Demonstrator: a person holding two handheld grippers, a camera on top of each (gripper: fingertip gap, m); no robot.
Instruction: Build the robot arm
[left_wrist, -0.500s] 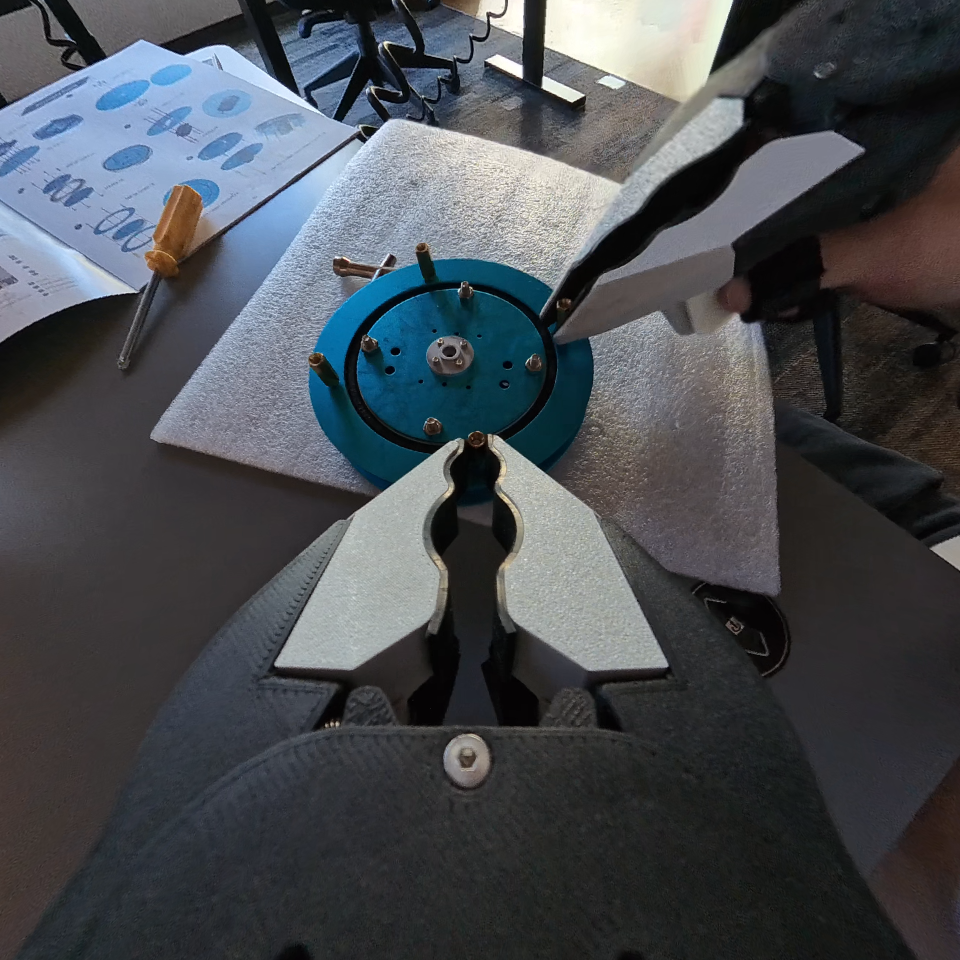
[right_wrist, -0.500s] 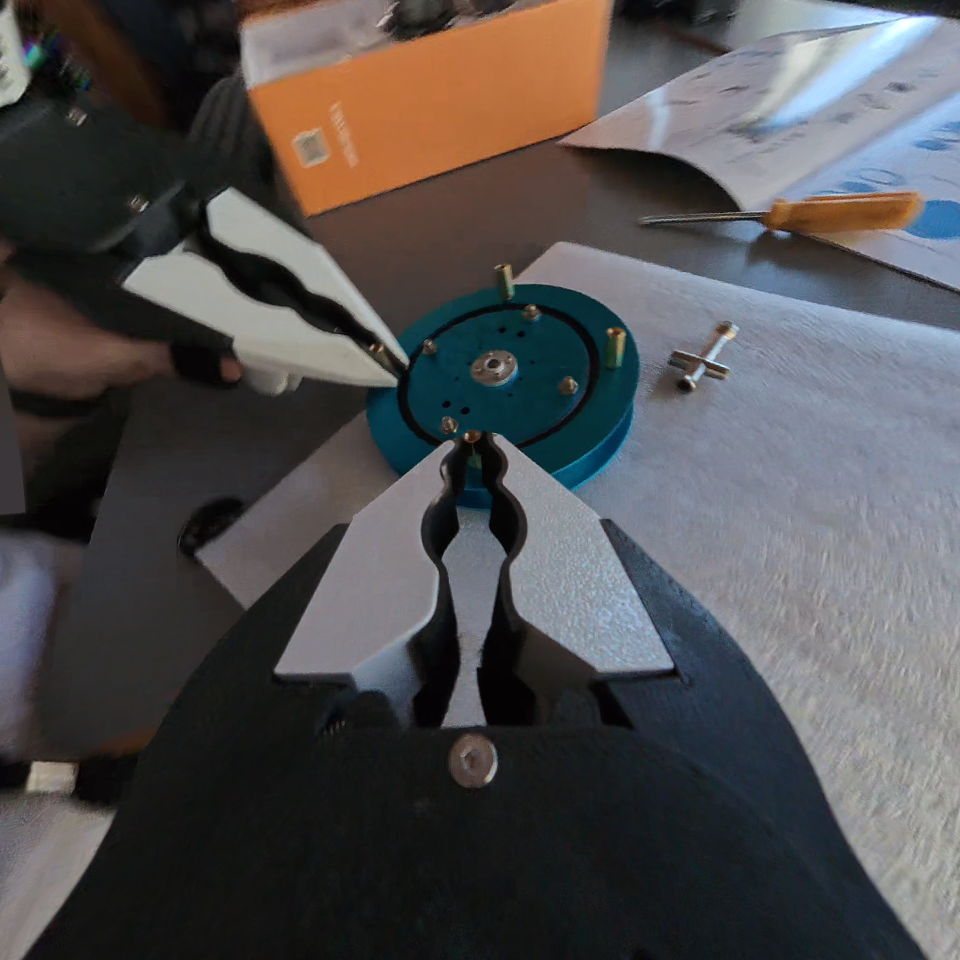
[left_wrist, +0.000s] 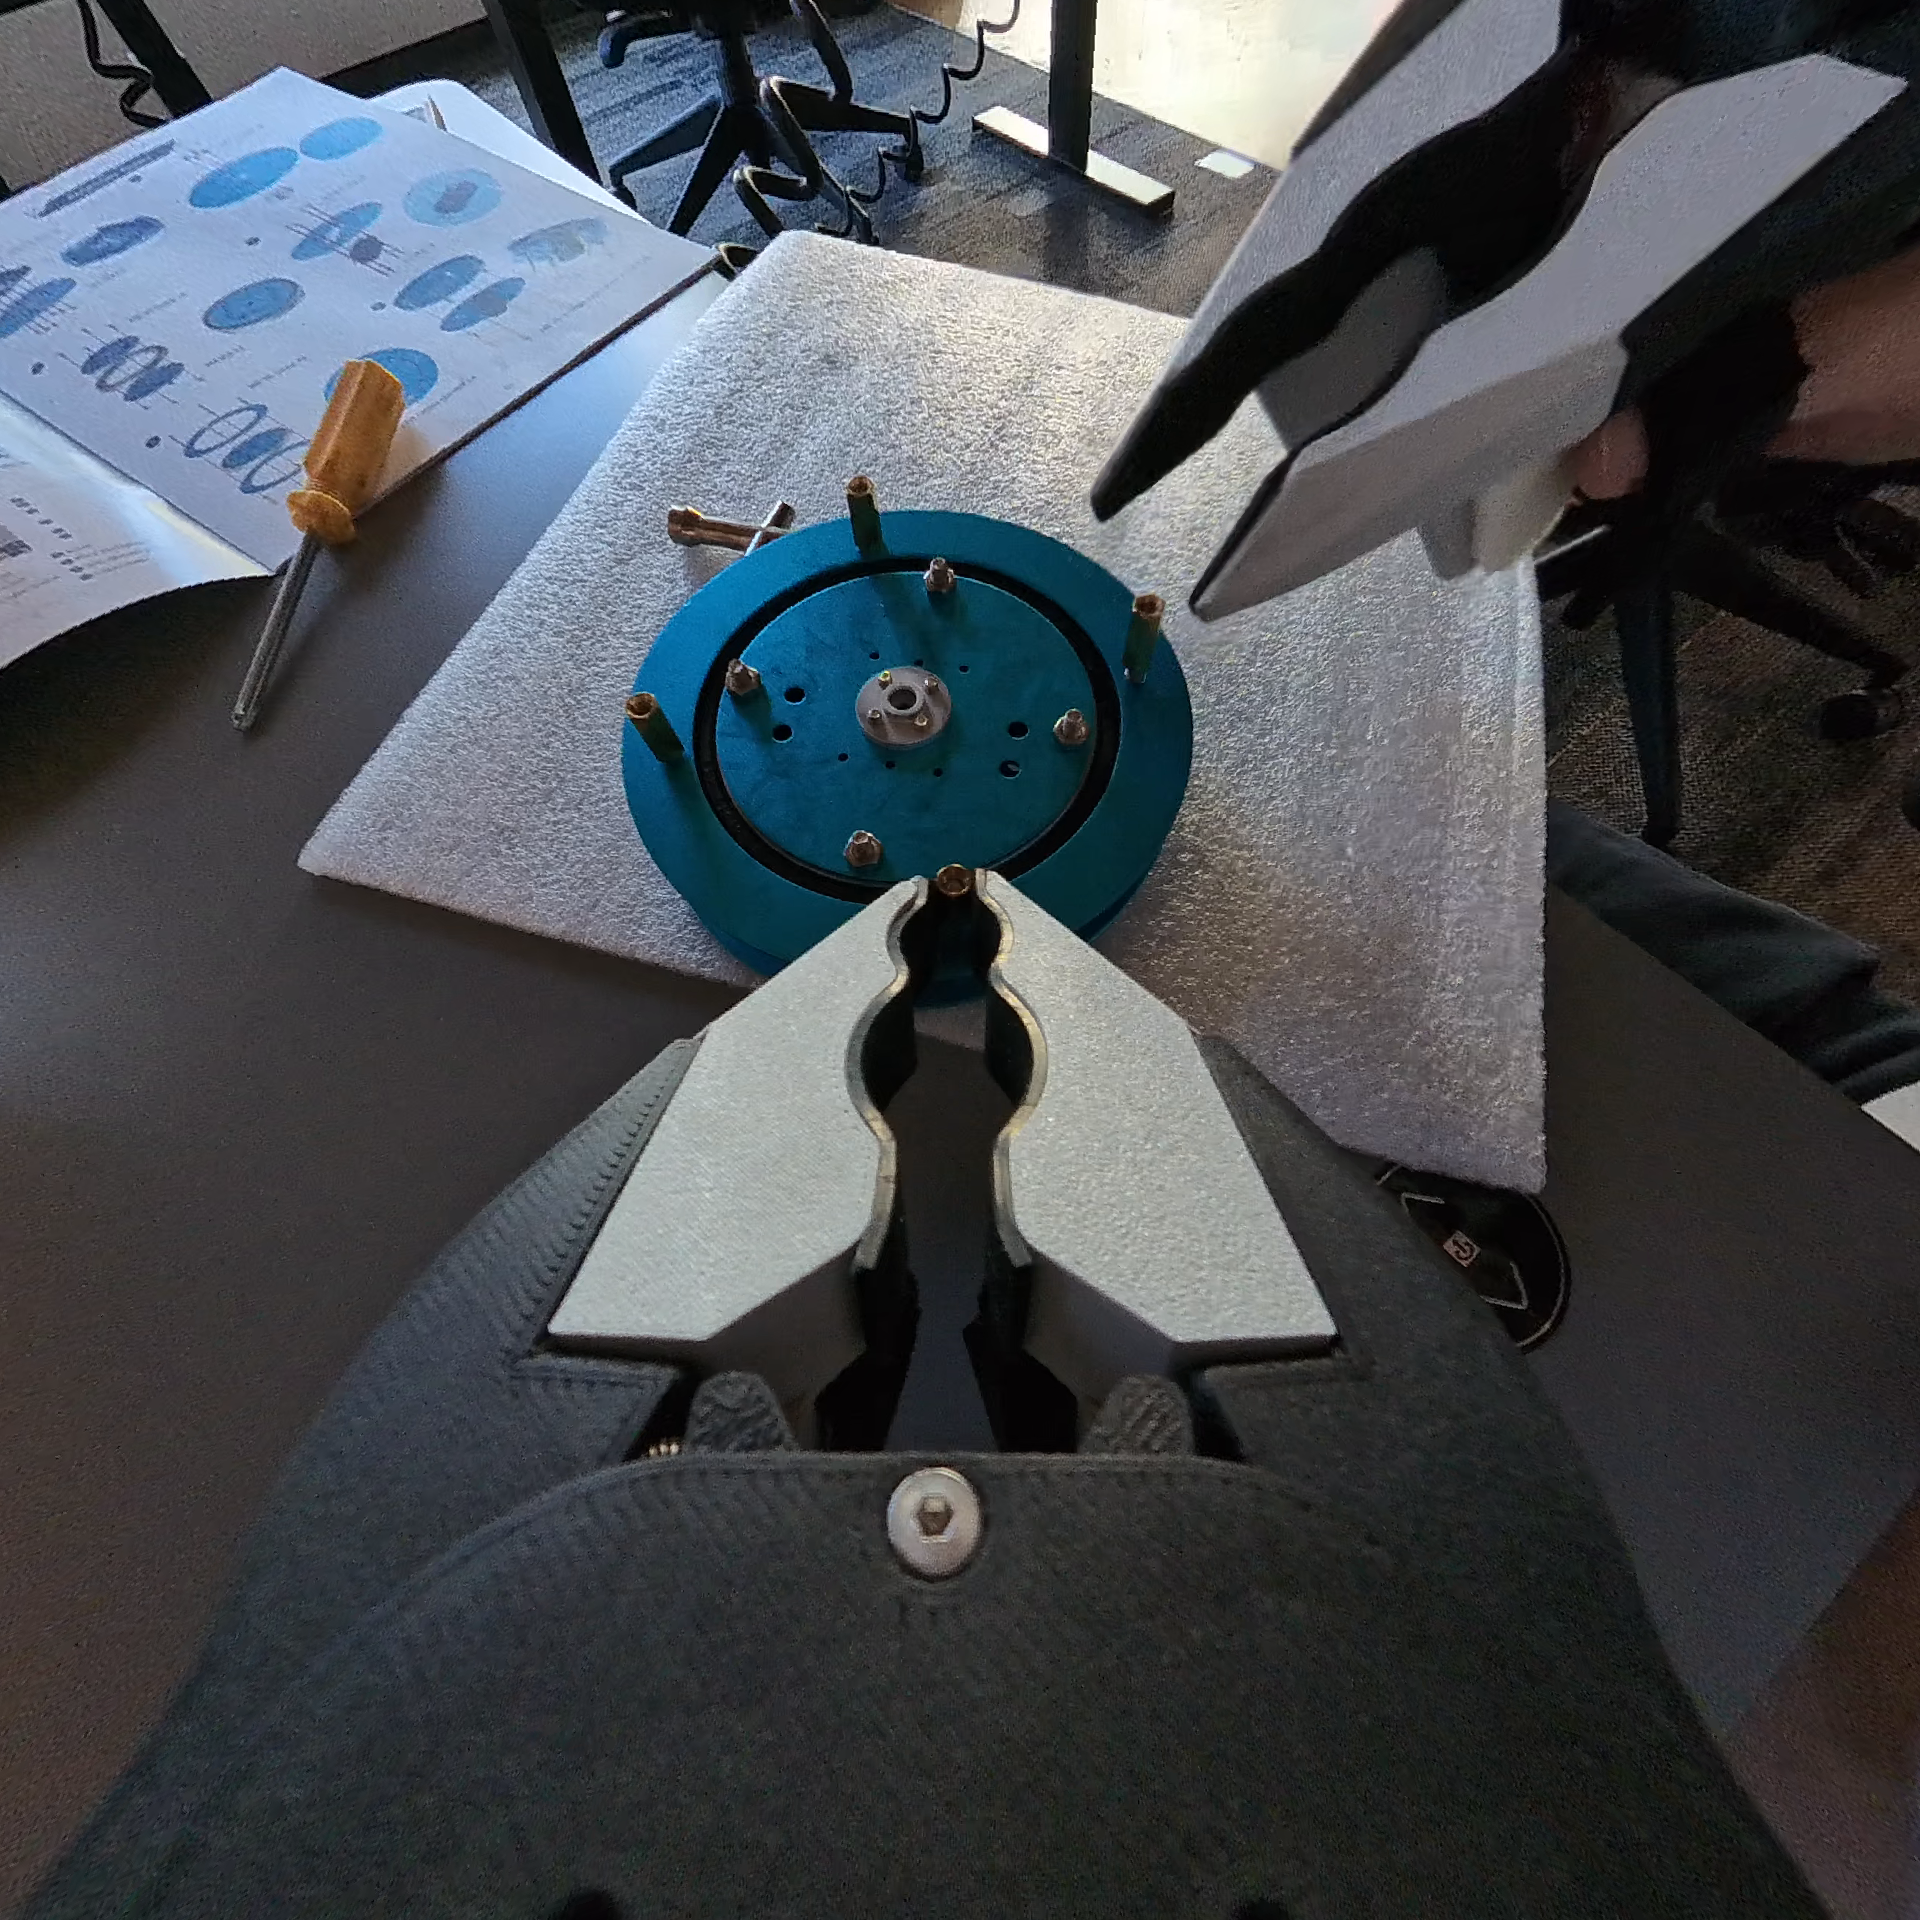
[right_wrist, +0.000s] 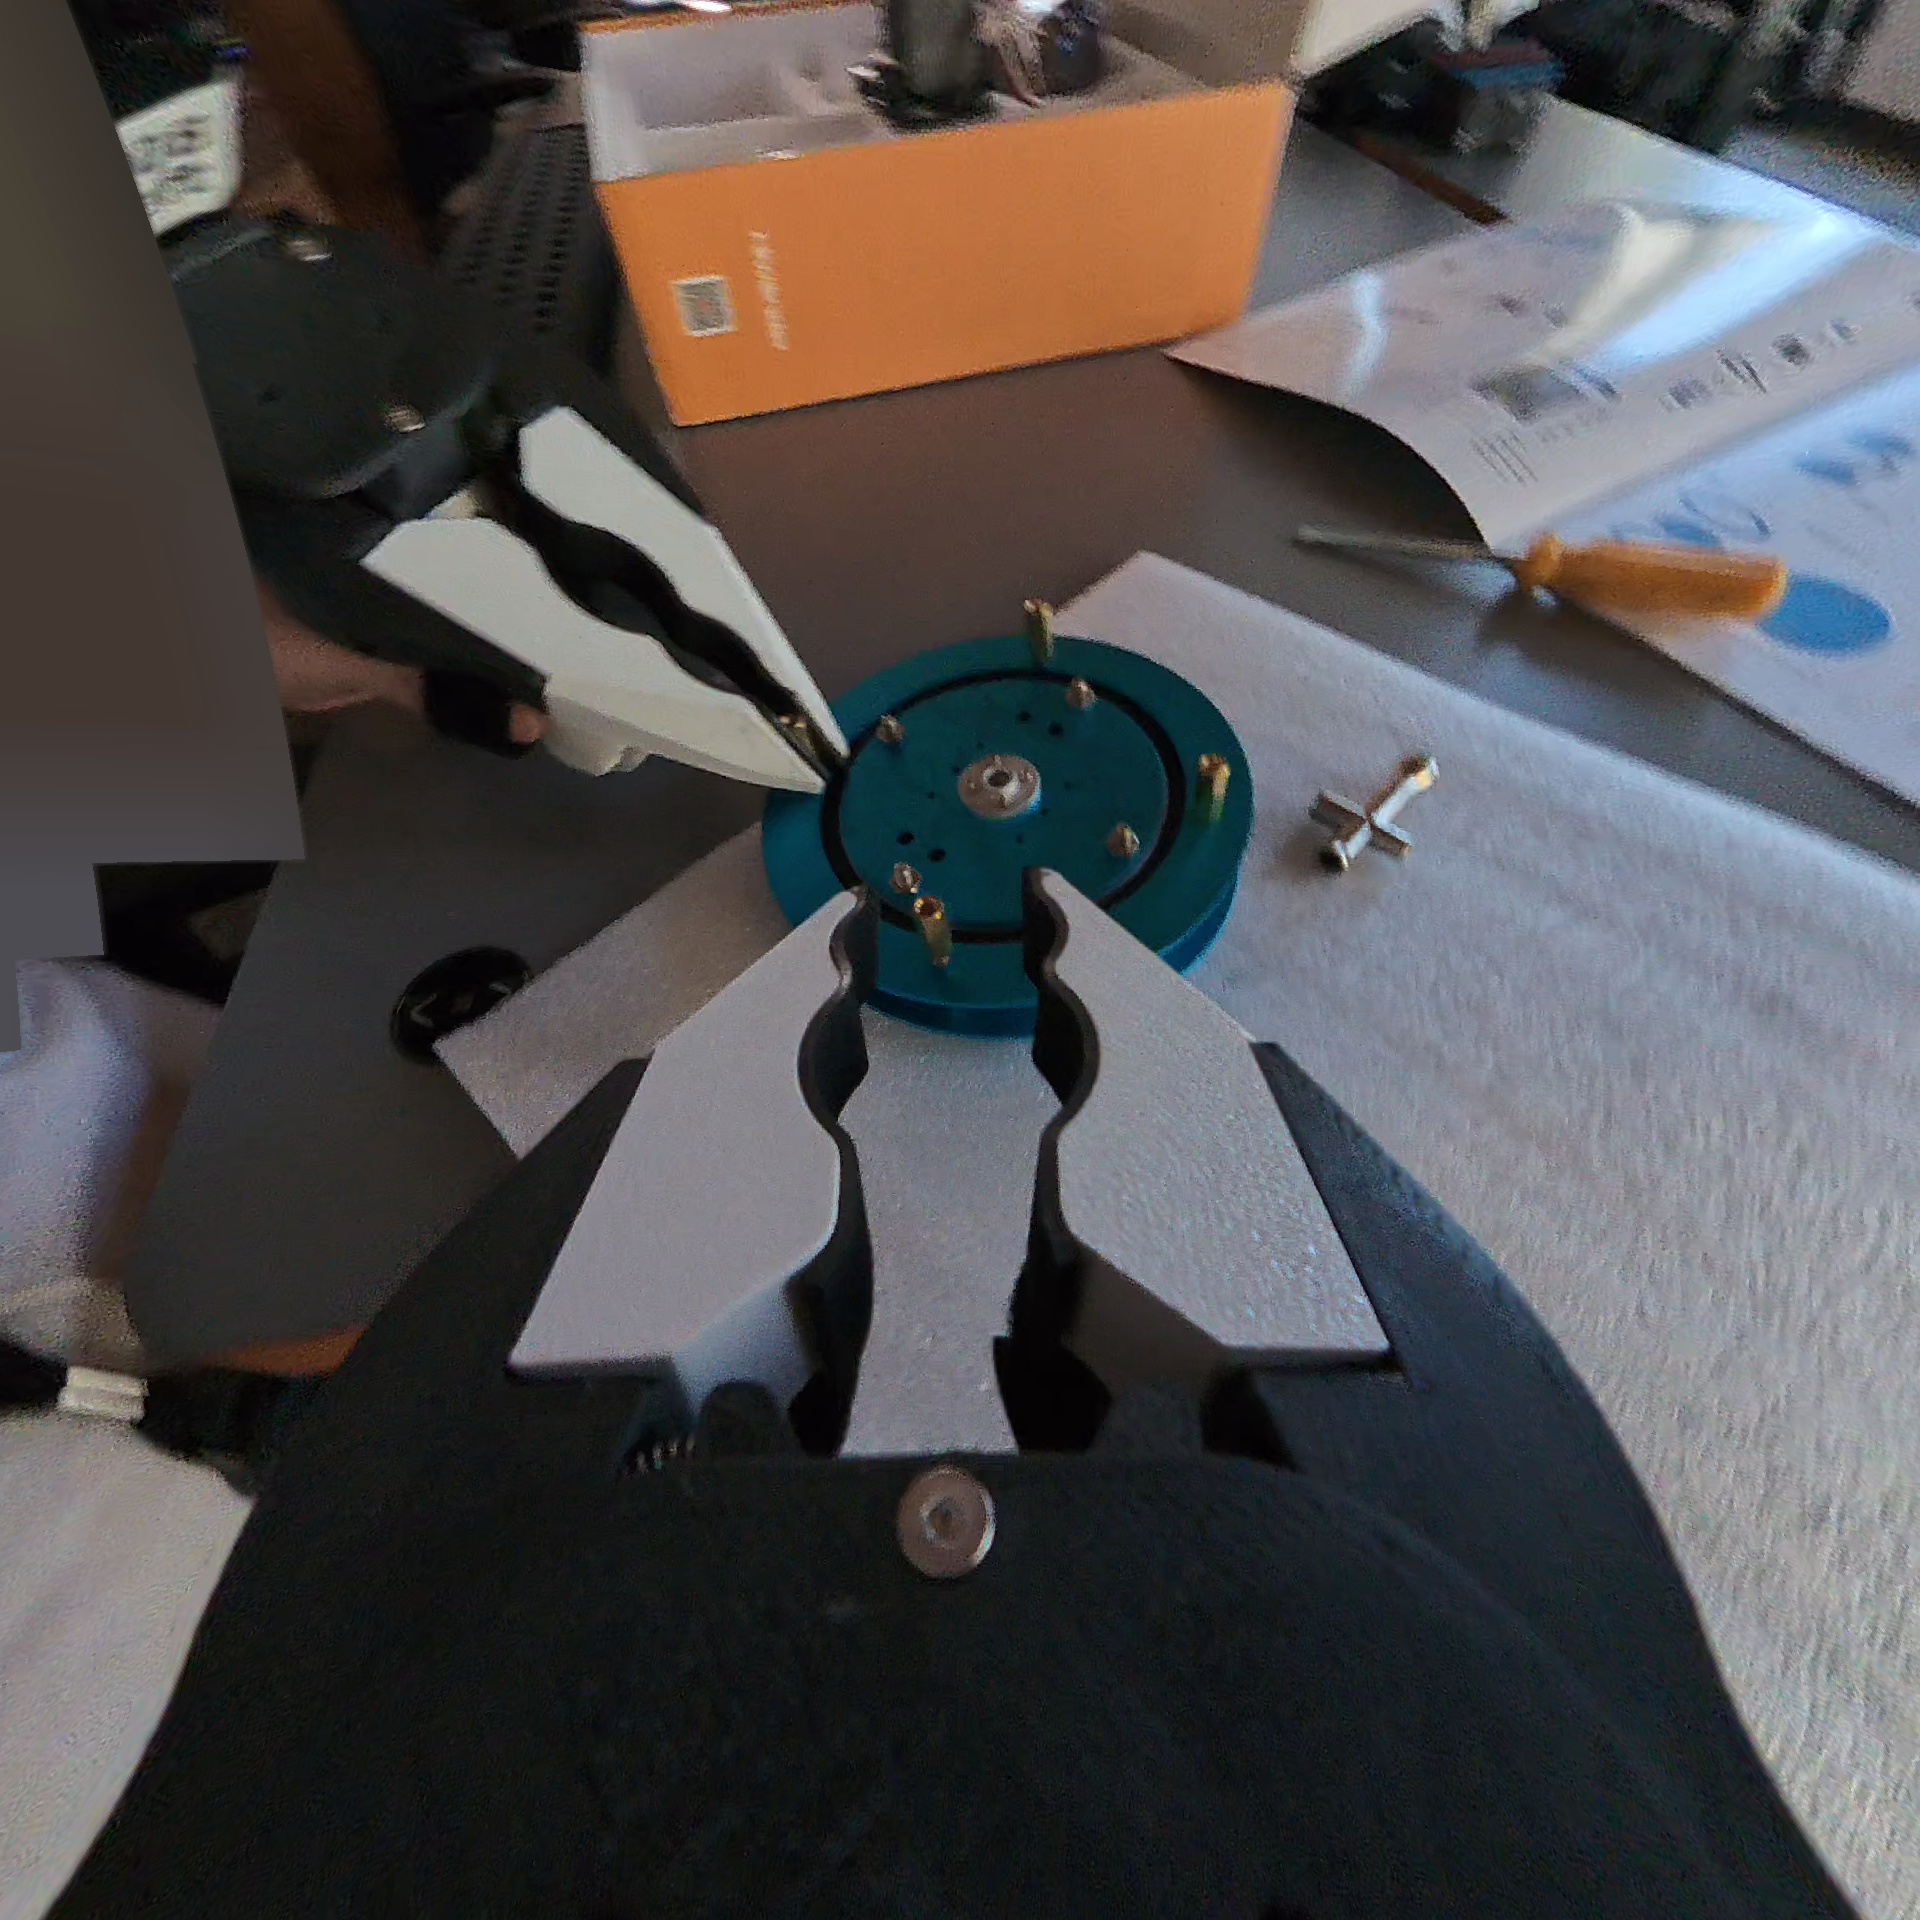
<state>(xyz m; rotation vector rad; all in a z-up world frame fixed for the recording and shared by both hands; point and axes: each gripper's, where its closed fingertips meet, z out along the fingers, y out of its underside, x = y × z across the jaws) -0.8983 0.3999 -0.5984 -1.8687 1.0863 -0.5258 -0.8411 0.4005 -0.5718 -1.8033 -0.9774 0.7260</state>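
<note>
A blue round disc (left_wrist: 1143, 790) lies on a white foam mat (left_wrist: 1351, 831). Brass standoffs stand on its outer ring and brass nuts sit on its inner plate. My left gripper (left_wrist: 953, 885) is shut on the brass standoff (left_wrist: 953, 881) at the near rim; it also shows in the right wrist view (right_wrist: 816, 753), pinching that standoff (right_wrist: 795, 732). My right gripper (right_wrist: 948, 888) is open and empty, with a free standoff (right_wrist: 932, 927) upright just beyond its fingertips. In the left wrist view the right gripper (left_wrist: 1148, 561) hovers open above that standoff (left_wrist: 1143, 634).
A cross-shaped metal wrench (right_wrist: 1371, 821) lies on the mat beside the disc. An orange-handled screwdriver (left_wrist: 332, 468) rests on printed sheets (left_wrist: 260, 260). An orange box (right_wrist: 935, 249) stands behind. A black round grommet (left_wrist: 1486, 1257) sits in the dark table. Office chairs stand beyond the table's edge. The tips of one gripper are about 7 centimeters away from the tips of the other. Left tips and right tips are each some 4 centimeters from the blue round disc (left_wrist: 1143, 790).
My right gripper has opened, let go of its standoff on the disc's rim and drawn back and up. My left gripper stays shut on its standoff.
</note>
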